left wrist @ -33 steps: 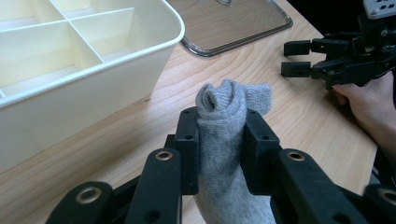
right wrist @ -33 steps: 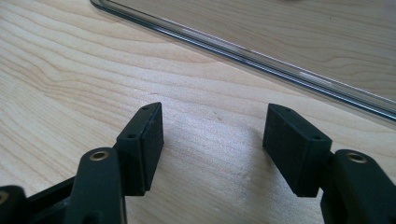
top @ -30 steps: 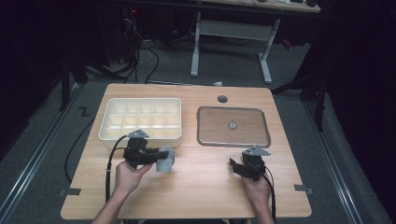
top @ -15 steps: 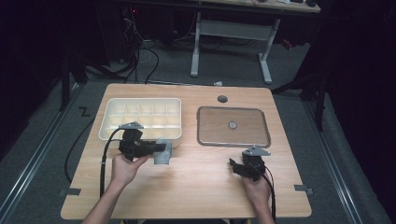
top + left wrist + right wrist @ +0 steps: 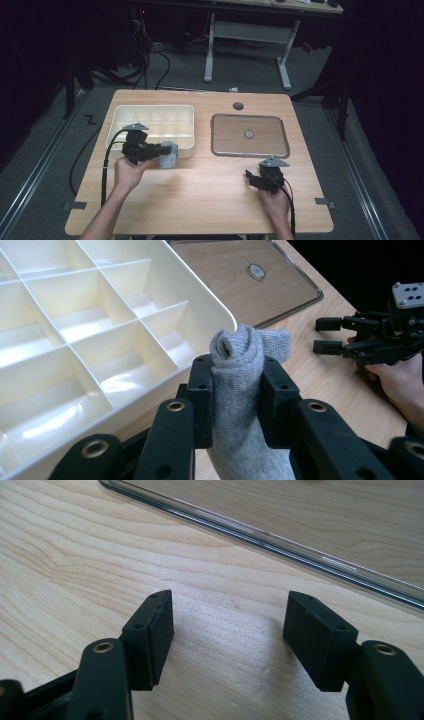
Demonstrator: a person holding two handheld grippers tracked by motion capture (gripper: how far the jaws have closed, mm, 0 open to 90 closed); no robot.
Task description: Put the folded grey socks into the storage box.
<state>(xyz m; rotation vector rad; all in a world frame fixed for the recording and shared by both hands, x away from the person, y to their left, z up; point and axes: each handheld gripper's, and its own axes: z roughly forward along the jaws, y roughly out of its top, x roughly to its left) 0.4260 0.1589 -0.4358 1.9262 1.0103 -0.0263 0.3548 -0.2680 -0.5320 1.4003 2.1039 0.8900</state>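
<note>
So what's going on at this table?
A person is working with a two-jaw gripper in each hand. The left gripper is clamped on a rolled grey sock, held just beside the near corner of a cream divided tray. The right gripper is open, low over the wooden table, in front of a clear lid.

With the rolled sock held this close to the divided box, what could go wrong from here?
1. The left gripper pinches the grey rolled knit sock mid-roll; its loose lower end may unroll or catch on the cream plastic compartment box's rim.
2. The sock looks bulky for one compartment and could straddle a divider.
3. The right gripper waits open, offering no support.
</note>
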